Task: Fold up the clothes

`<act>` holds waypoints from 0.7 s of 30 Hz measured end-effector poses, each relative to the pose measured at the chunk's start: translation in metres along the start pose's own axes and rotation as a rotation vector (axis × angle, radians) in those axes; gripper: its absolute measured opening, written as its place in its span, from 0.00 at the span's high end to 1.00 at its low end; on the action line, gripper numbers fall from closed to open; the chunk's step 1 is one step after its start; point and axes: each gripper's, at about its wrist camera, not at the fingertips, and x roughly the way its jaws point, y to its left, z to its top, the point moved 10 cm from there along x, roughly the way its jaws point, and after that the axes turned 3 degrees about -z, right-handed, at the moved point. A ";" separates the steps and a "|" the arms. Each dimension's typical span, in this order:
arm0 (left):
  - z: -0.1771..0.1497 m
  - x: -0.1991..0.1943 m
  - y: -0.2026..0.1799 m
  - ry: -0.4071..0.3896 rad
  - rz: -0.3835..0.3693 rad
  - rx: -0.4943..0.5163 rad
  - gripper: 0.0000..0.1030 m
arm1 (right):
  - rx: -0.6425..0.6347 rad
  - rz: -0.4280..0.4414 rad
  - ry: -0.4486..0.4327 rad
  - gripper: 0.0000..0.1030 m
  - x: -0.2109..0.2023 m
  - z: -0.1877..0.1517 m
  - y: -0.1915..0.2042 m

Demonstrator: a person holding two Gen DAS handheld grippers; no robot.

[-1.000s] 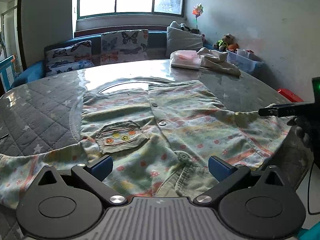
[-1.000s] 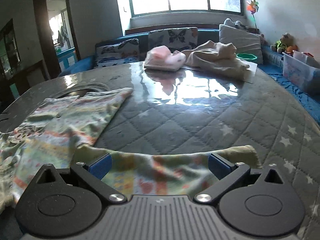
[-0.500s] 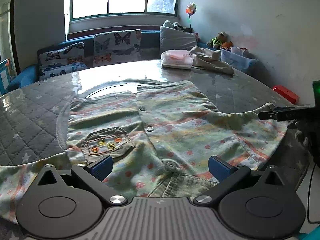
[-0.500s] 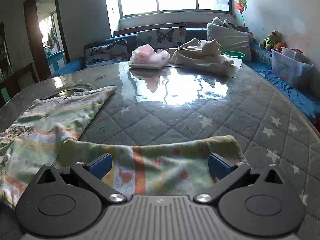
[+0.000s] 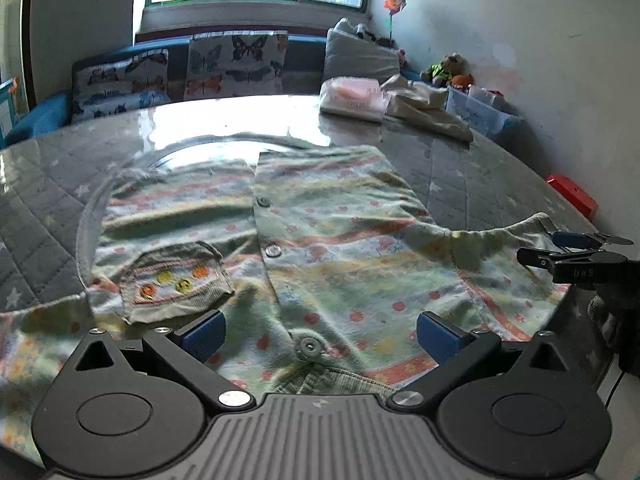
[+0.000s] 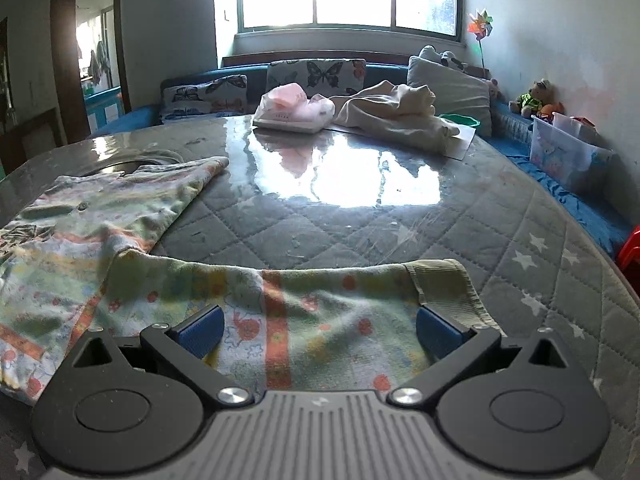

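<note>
A pastel patterned button shirt (image 5: pixel 340 232) lies face up and spread out on the round quilted table (image 5: pixel 472 184), its chest pocket (image 5: pixel 176 280) to the left of the button row. My left gripper (image 5: pixel 320 332) is open, low over the collar end of the shirt. The shirt's right sleeve (image 6: pixel 304 304), ending in a ribbed cuff (image 6: pixel 444 284), lies between the wide-apart fingers of my open right gripper (image 6: pixel 320 330). That gripper (image 5: pixel 538 245) also shows side-on at the sleeve end in the left wrist view.
At the far side of the table sit a folded pink pile (image 6: pixel 294 110) and a loose beige garment (image 6: pixel 396 116). Behind them runs a blue bench with butterfly cushions (image 6: pixel 320 74). A plastic bin (image 6: pixel 560 152) and a red item (image 5: pixel 572 196) stand to the right.
Both grippers have moved forward and lower over the shirt. The collar now sits closer under the left one, and the sleeve reaches further in between the right fingers. Both stayed open.
</note>
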 end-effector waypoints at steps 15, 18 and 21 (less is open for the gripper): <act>-0.011 0.023 -0.005 0.112 0.069 -0.010 0.00 | -0.002 0.005 0.004 0.00 0.000 -0.001 -0.001; -0.010 0.026 -0.005 0.121 0.087 -0.002 0.00 | -0.004 0.004 0.009 0.00 0.000 -0.001 -0.001; -0.010 0.028 -0.006 0.132 0.108 0.009 0.00 | -0.002 0.001 0.015 0.00 0.001 -0.001 -0.001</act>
